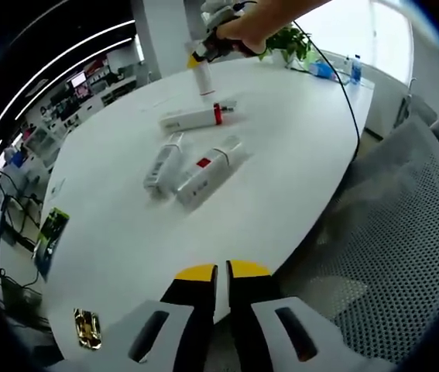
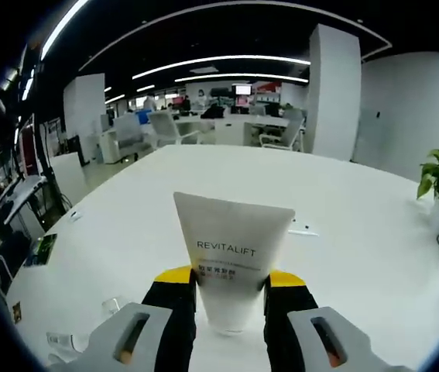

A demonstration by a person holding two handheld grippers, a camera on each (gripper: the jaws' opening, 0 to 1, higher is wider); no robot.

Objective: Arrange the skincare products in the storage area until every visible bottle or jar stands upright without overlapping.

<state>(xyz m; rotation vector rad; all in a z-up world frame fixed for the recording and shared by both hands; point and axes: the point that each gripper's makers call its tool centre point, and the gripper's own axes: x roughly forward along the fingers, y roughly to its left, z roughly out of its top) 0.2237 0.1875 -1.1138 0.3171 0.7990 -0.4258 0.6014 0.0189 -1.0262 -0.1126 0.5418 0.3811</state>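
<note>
Right fingers [image 2: 230, 288]: mine, pinching a white REVITALIFT tube [image 2: 233, 256] on both sides; it stands on its cap end on the white bench [image 2: 358, 232].
Same grip from afar: in the left gripper view my right gripper [image 1: 211, 45] holds that tube [image 1: 204, 77] upright at the far side of the bench [image 1: 296, 155].
Left fingers [image 1: 221, 271]: mine, pressed nearly together, gripping nothing, hovering over the near bench edge.
Lying flat: three white tubes mid-bench, one with a red band [image 1: 197, 117] farthest, two more [image 1: 163, 163] [image 1: 208, 171] side by side nearer.
Bench edge: small gold object [image 1: 86, 328]; potted plant [image 1: 290, 40] beyond.
</note>
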